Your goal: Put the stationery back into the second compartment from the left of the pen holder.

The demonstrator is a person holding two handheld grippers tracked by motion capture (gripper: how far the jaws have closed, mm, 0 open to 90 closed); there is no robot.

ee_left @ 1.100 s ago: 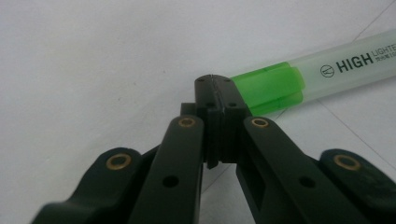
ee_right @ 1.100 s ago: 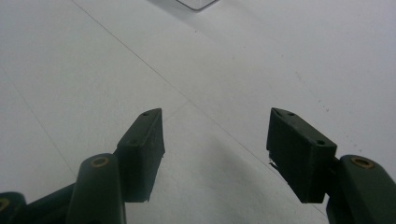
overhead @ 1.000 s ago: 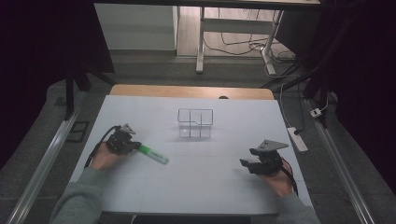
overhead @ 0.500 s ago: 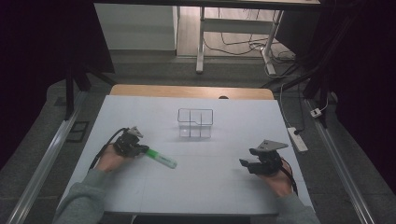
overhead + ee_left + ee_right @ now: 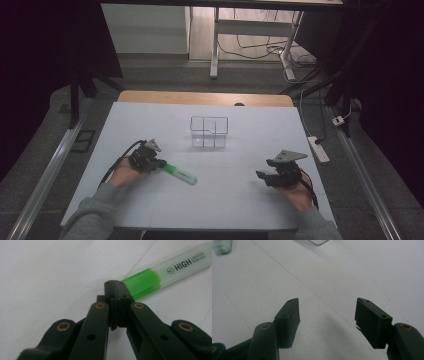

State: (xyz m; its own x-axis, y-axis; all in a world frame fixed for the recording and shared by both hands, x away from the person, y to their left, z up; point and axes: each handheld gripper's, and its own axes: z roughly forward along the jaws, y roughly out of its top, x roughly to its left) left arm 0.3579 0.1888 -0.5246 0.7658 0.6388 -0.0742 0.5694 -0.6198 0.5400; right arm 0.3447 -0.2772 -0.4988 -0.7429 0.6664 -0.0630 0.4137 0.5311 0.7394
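White table (image 5: 235, 200): closed left gripper (image 5: 115, 283) touches green highlighter (image 5: 160, 275) (lying flat).

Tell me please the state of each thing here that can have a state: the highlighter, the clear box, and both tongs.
Highlighter: lying flat on the white table, its green end at the left tongs' tips, not gripped.
Clear box: upright, with compartments, nothing visible inside.
Left tongs: shut, nothing between the jaws, tips at the highlighter's green end.
Right tongs: open, holding nothing, jaws over bare table.
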